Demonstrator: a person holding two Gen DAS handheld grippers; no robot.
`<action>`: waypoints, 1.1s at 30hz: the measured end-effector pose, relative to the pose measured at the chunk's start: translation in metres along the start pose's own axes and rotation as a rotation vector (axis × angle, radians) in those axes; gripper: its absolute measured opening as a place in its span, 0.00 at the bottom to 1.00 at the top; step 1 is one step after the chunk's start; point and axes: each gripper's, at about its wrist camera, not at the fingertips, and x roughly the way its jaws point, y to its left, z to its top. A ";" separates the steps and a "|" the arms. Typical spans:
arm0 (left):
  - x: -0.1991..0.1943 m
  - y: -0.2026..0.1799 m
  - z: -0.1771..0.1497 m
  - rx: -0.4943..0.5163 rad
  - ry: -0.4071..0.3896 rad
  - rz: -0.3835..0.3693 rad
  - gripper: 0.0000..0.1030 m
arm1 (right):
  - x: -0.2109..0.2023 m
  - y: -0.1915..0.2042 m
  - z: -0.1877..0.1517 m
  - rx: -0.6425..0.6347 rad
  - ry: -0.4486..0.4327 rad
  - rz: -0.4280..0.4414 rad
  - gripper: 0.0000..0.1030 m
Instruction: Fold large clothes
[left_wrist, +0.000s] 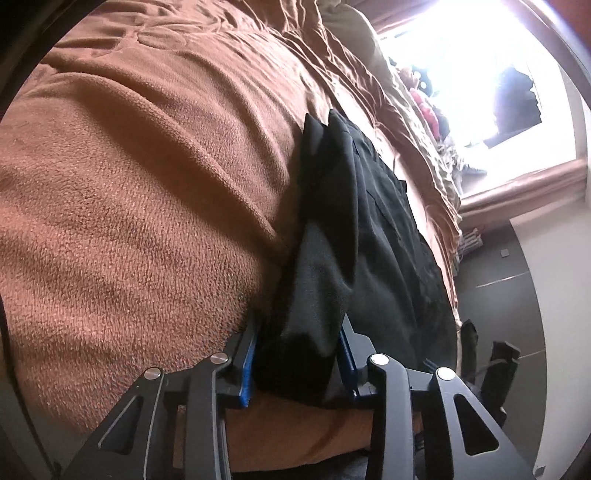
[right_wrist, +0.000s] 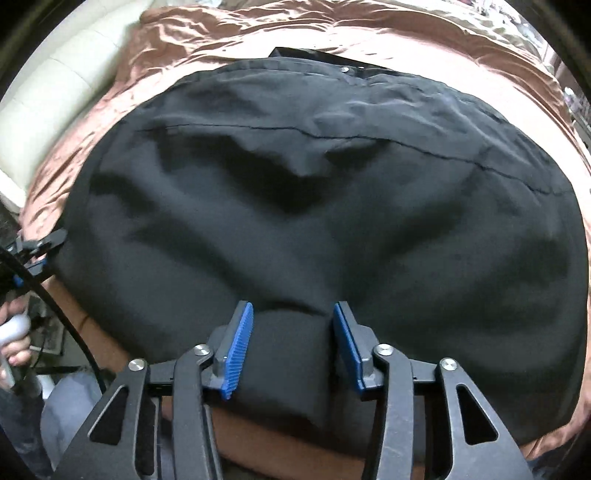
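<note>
A brown blanket (left_wrist: 129, 192) covers the bed, and the black garment (right_wrist: 295, 206) lies spread across it, filling the right wrist view from nine to three o'clock. At six o'clock there, the right gripper (right_wrist: 293, 343) pinches a bunched fold of its near edge. The left gripper (left_wrist: 297, 363), at six o'clock in its own view, clamps another thick fold.

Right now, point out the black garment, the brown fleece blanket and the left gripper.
black garment (right_wrist: 295, 221), right wrist view, middle of the spread cloth
brown fleece blanket (left_wrist: 129, 203), left wrist view, bare part
left gripper (left_wrist: 297, 363), left wrist view, between fingertips
</note>
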 end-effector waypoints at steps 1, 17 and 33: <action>0.000 0.000 0.000 -0.001 -0.003 0.003 0.36 | 0.006 -0.001 0.006 0.004 -0.001 -0.003 0.39; -0.005 0.005 -0.008 -0.070 -0.038 0.016 0.36 | 0.064 -0.019 0.106 0.106 -0.063 -0.006 0.32; -0.010 0.011 -0.015 -0.192 -0.054 -0.042 0.21 | 0.100 -0.045 0.158 0.193 -0.156 0.027 0.18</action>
